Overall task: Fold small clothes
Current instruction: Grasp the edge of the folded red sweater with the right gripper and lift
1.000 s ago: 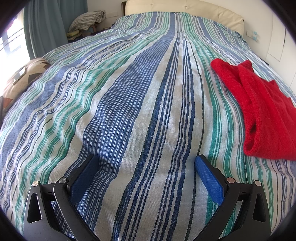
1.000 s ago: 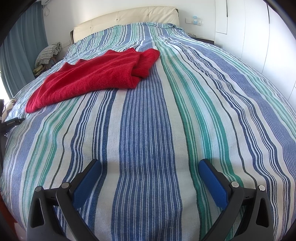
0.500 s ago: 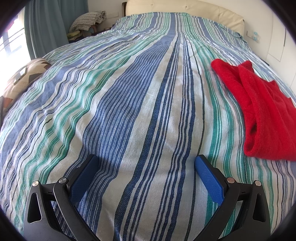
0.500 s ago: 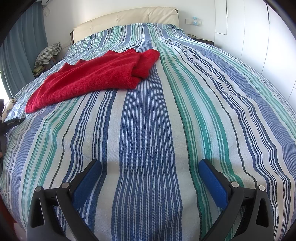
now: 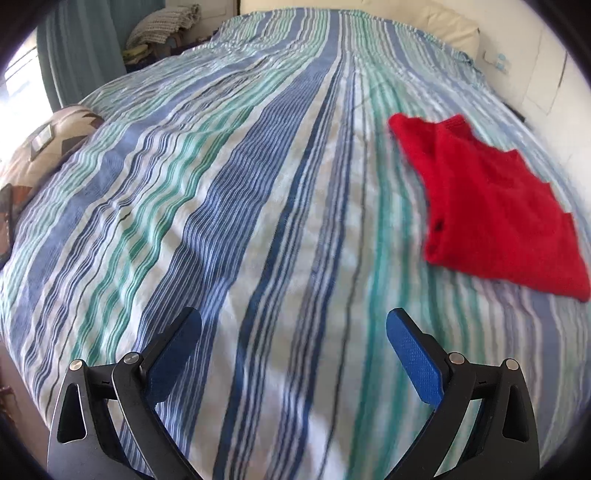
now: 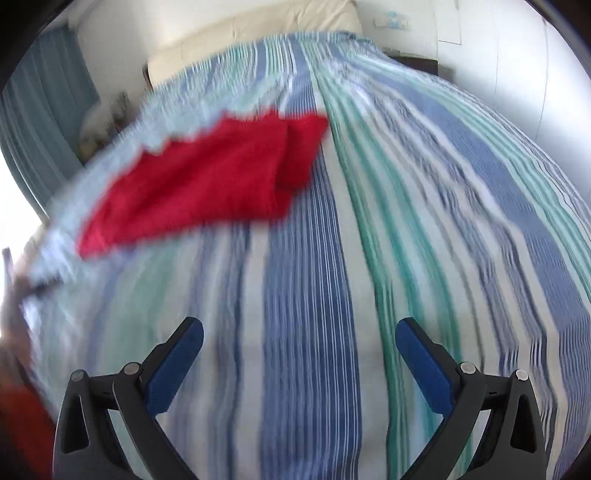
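A red knitted garment (image 5: 487, 206) lies flat on the striped bedspread (image 5: 258, 206), to the right in the left wrist view. In the right wrist view the garment (image 6: 207, 184) lies up and to the left, with one part folded over at its right end. My left gripper (image 5: 293, 325) is open and empty above the bedspread, well left of and below the garment. My right gripper (image 6: 299, 334) is open and empty, with the garment some way ahead to its left. Both views are blurred by motion.
A cream headboard (image 6: 258, 33) stands at the far end of the bed. Teal curtains (image 5: 85, 48) and a chair with folded cloth (image 5: 162, 26) stand at the left. A patterned cushion (image 5: 44, 144) sits off the bed's left edge. White wardrobe doors (image 6: 517, 62) line the right.
Both grippers have moved quickly: the views now blur. In the left view the garment has shifted left and shows more fully. In the right view it sits lower and nearer.
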### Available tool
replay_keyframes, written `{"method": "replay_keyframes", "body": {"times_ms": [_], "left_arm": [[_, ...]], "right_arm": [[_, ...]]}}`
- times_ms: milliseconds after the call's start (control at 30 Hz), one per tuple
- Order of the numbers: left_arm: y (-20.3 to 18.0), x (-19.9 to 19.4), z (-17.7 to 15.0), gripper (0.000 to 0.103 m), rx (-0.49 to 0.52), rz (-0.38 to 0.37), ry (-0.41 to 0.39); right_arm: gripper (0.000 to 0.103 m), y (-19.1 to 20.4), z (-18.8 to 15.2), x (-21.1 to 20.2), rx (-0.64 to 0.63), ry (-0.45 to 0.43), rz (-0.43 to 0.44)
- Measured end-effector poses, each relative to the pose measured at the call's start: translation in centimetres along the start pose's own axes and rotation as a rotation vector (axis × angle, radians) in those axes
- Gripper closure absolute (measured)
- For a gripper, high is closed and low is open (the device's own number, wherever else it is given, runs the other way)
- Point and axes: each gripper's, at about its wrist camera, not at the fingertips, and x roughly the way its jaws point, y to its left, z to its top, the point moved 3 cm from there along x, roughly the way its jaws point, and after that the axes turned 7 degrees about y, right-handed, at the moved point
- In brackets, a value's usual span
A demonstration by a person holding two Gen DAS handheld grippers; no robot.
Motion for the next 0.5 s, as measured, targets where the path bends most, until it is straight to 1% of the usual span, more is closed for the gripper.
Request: {"method": "replay_keyframes", "body": {"times_ms": [67,100,133,167,200,233,300,333,400,433,467,500], "left_arm": [[-0.6,-3.2,-2.1,0.001,-0.049,-0.09,-0.043],[-0.9,-4.1,-2.9,0.001,-0.066,-0.134,-0.059],[-1.3,-4.9,-3.7,0.001,-0.078,-0.175,-0.077],[-1.8,-5.3,-4.6,0.001,-0.085,-0.206,-0.094],[-2.2,-5.4,-4.9,0.001,-0.088,-0.219,-0.105],[-2.6,-5.3,-5.4,0.001,-0.088,-0.231,-0.121],[-3.2,-4.5,-5.6,0.001,-0.056,-0.227,-0.125],[-3.4,-4.1,-5.5,0.001,-0.026,-0.209,-0.12],[-3.9,-3.3,-5.5,0.002,0.046,-0.151,-0.117],[-4.0,-3.1,-5.4,0.002,0.066,-0.131,-0.12],[-4.0,-3.1,-5.3,0.002,0.072,-0.126,-0.125],[-3.8,-3.1,-5.2,0.002,0.068,-0.132,-0.129]], "right_arm": [[0.001,-1.3,3.9,-0.7,0.055,-0.049,0.028],[0.001,-2.2,6.2,-0.3,0.095,-0.048,0.064],[0.001,-2.7,7.9,0.6,0.129,-0.025,0.106],[0.001,-3.4,9.8,2.1,0.174,0.017,0.161],[0.007,-4.0,11.5,3.8,0.218,0.051,0.203],[0.016,-4.4,12.7,5.4,0.253,0.08,0.239],[0.017,-4.8,14.3,8.9,0.329,0.158,0.3],[0.017,-4.7,14.6,10.2,0.367,0.184,0.321],[0.017,-4.1,14.7,13.0,0.445,0.247,0.398],[0.025,-3.4,14.7,13.4,0.44,0.252,0.412],[0.04,-2.6,14.8,13.4,0.41,0.253,0.394],[0.091,-1.9,15.4,13.2,0.372,0.253,0.29]]}}
